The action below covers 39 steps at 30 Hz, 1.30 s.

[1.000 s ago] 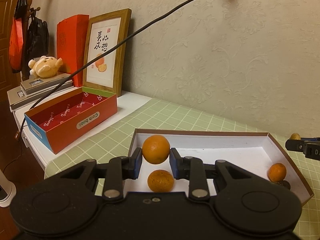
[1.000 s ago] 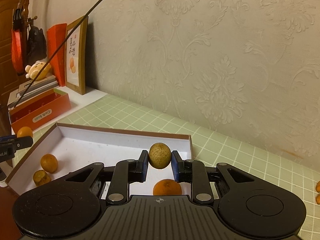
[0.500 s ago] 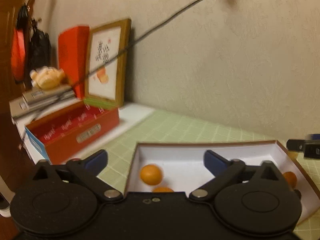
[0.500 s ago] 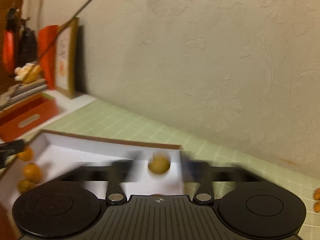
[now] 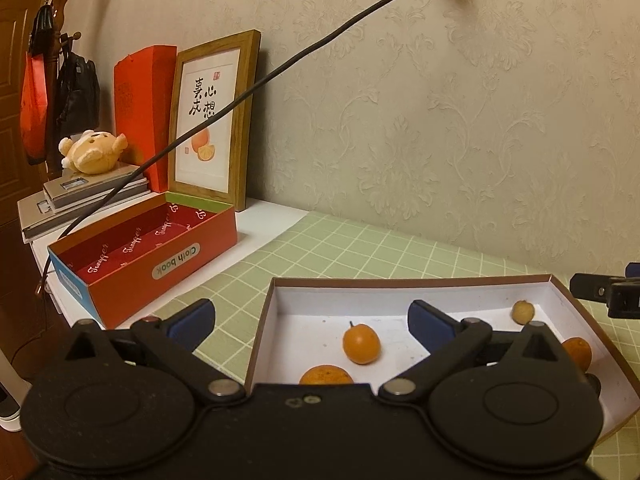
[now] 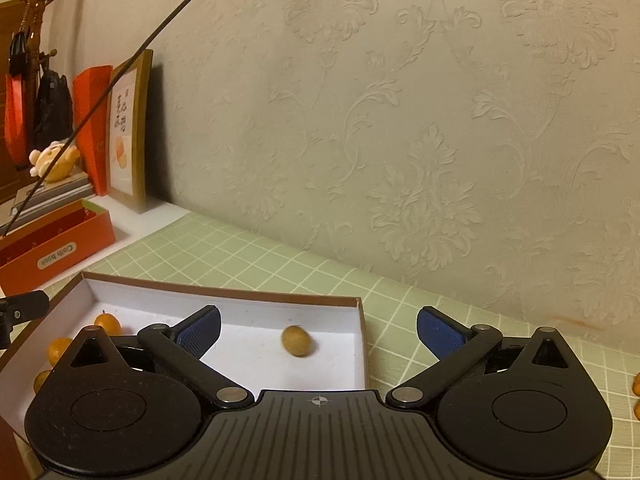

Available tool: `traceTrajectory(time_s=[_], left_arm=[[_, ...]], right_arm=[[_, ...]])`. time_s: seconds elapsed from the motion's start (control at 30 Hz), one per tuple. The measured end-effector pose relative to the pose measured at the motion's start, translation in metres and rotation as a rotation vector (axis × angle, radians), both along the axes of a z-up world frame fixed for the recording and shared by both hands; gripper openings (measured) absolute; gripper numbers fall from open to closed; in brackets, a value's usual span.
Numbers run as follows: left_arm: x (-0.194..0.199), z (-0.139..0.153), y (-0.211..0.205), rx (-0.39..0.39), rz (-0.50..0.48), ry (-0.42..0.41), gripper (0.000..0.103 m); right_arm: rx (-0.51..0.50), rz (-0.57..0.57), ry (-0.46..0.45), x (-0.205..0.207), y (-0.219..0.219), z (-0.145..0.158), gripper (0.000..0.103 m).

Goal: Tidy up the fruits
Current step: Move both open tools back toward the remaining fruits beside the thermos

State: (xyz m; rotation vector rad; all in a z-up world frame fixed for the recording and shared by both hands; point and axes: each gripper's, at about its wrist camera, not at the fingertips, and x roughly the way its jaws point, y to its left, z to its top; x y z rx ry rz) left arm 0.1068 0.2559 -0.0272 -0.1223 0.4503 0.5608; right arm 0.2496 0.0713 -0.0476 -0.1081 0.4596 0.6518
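Green checked desk (image 5: pixel 360 252) holds a white box (image 5: pixel 360 280); both tools, left tool (image 5: pixel 310 316) and right tool (image 6: pixel 318 330), gape, grasping nothing; the brownish fruit (image 6: pixel 296 341) looks blurry and could roll into the wall.

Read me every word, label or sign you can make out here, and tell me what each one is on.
"Cloth book": oval label, upside down, on the side of the red box.
"Tangger": repeated script on the red lining inside that box.
"心想事成": black brush characters in the framed picture, above a painted orange.
Red seal in the picture: too small to read.
Pattern on the red bag: too faint to read.
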Motion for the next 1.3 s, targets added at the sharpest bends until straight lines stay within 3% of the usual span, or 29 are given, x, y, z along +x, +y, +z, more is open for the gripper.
traceTrajectory(time_s=[0.33,0.6,1.13,1.3], left_arm=[[-0.002,0.004,-0.001,-0.016,-0.023,-0.012,0.097],[-0.018,0.018,-0.034,0.001,-0.109,-0.034,0.097],[-0.007,0.023,-0.111,-0.057,-0.288,-0.030,0.094],[0.002,0.024,-0.148,-0.027,-0.351,-0.034,0.094]], right_arm=[[-0.015,0.012,-0.002,-0.009,-0.003,0.000,0.103],[-0.026,-0.001,-0.018,-0.023,-0.034,0.013,0.103],[-0.062,-0.134,0.027,-0.059,-0.158,0.030,0.103],[-0.075,-0.188,0.026,-0.065,-0.198,0.032,0.103]])
